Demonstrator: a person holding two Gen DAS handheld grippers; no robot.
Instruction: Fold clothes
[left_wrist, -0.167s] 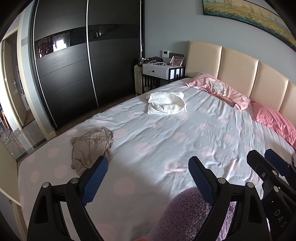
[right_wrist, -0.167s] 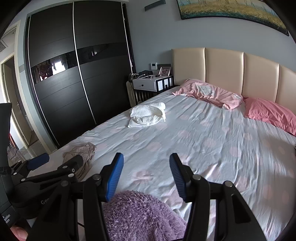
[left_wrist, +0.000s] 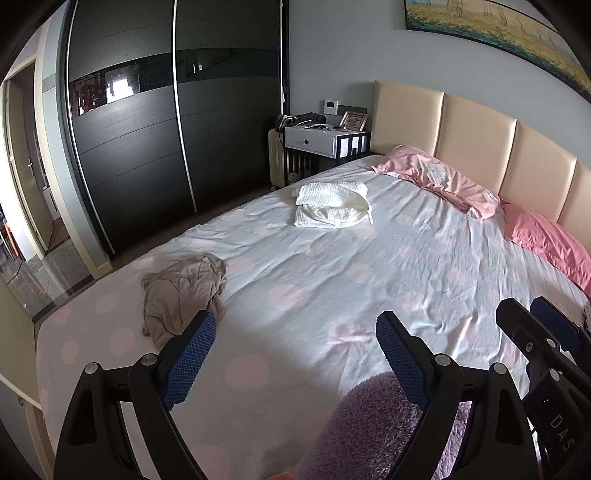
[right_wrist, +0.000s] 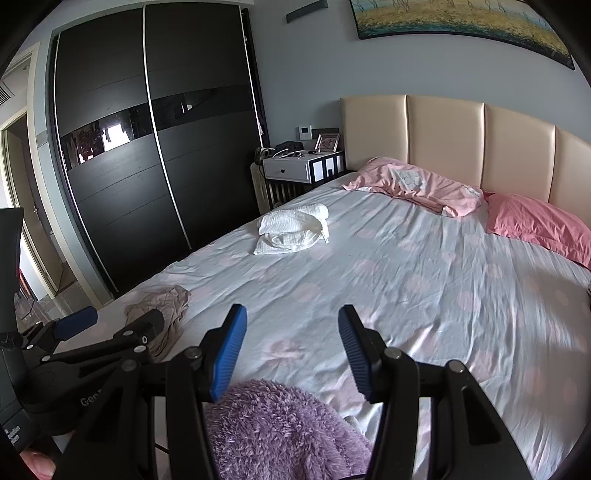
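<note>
A crumpled beige garment (left_wrist: 184, 291) lies near the bed's left foot corner; it also shows in the right wrist view (right_wrist: 162, 310). A fluffy purple garment (left_wrist: 373, 432) lies at the near bed edge under both grippers, also in the right wrist view (right_wrist: 280, 432). A folded white stack (left_wrist: 332, 205) sits farther up the bed (right_wrist: 291, 229). My left gripper (left_wrist: 295, 354) is open and empty above the sheet. My right gripper (right_wrist: 291, 347) is open and empty, just right of the left one.
The bed (left_wrist: 332, 280) has a pale sheet with pink dots and two pink pillows (left_wrist: 439, 181) by the beige headboard. A nightstand (left_wrist: 317, 144) and a radiator stand at the far left. A black sliding wardrobe (left_wrist: 147, 147) runs along the left wall.
</note>
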